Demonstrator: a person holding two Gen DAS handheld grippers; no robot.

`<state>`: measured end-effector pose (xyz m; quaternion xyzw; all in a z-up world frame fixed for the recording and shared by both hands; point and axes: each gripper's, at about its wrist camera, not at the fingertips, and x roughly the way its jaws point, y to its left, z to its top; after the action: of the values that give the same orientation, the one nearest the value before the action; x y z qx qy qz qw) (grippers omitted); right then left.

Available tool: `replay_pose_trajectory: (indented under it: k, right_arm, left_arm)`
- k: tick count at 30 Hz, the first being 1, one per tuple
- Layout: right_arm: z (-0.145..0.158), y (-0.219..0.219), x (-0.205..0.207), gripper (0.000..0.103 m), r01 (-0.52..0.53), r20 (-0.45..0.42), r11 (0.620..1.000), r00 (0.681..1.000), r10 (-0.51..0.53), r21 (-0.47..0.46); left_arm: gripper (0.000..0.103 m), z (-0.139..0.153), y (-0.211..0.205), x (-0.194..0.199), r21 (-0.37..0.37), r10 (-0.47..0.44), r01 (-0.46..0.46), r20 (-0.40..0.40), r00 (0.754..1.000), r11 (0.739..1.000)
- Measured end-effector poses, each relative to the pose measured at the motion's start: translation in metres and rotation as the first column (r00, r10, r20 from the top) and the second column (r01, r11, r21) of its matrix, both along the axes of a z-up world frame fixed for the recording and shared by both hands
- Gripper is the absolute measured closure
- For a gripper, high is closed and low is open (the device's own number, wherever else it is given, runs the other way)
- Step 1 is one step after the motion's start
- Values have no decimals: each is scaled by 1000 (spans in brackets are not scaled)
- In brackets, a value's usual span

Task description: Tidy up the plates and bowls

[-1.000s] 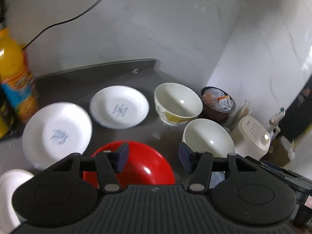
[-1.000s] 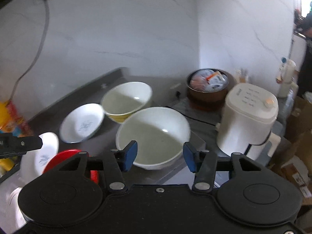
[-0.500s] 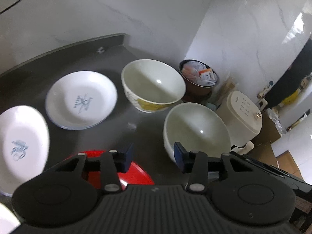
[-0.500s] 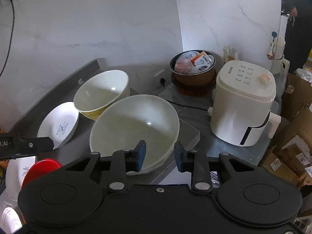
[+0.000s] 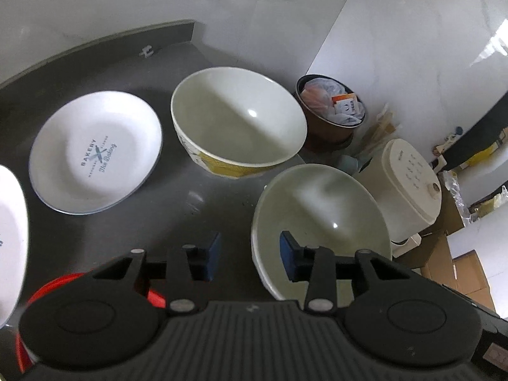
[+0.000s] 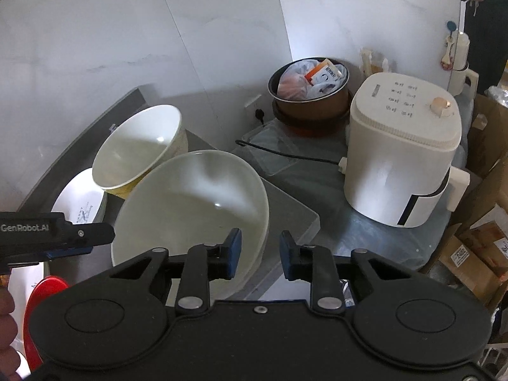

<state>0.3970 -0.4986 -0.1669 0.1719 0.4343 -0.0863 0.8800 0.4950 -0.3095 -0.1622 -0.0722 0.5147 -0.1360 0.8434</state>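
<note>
Straddling the rim of the plain white bowl (image 5: 320, 222) from both sides: the left gripper (image 5: 249, 255) has its jaws part open, left pad outside the near-left rim, right pad inside the bowl, and they don't look closed on it. The right gripper (image 6: 260, 255) is at the same bowl's right rim, jaws part open with a gap between the blue pads, left pad over the inside wall, right pad outside. Can't tell if either pad actually touches.

That bowl sits at the grey counter (image 5: 190, 197) edge, roughly 5 o'clock from the yellow-patterned bowl (image 5: 238, 127), just beside it. A white plate with bakery print (image 5: 95, 155) lies at 9 o'clock of the patterned bowl. Another white plate (image 5: 11, 238) peeks in at the far left, and a red bowl (image 5: 44, 289) is mostly hidden under the left gripper body.

Off the counter at 3 o'clock: a brown pot stuffed with bags (image 6: 309, 95) and a white air fryer (image 6: 403, 155).
</note>
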Motion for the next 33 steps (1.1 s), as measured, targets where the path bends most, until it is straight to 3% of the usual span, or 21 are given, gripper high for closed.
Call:
replay_pose_trajectory:
  k: [4, 8, 13, 18, 24, 33]
  right_arm:
    - [-7, -7, 8, 77, -4, -25, 1000, 1000, 4, 26]
    - [-14, -11, 16, 80, -35, -44, 998, 998, 37, 44]
    - [-17, -13, 25, 81, -76, -64, 996, 995, 78, 36]
    - [-20, -14, 35, 92, -126, -79, 990, 988, 131, 63]
    - [-16, -22, 43, 92, -178, -81, 981, 980, 184, 81]
    - [25, -7, 44, 92, -247, -29, 968, 968, 249, 49]
  left_arm:
    - [76, -11, -6, 11, 18, 31, -30, -42, 999, 999]
    - [78, -20, -11, 18, 29, 51, -49, -69, 996, 998]
    - [91, -31, -15, 24, 29, 99, -97, -107, 989, 995]
    - [98, -34, -16, 24, 15, 152, -151, -126, 980, 988]
    - [98, -26, -19, 21, 27, 194, -192, -122, 973, 981]
    - [98, 6, -3, -1, -8, 250, -251, -67, 966, 968]
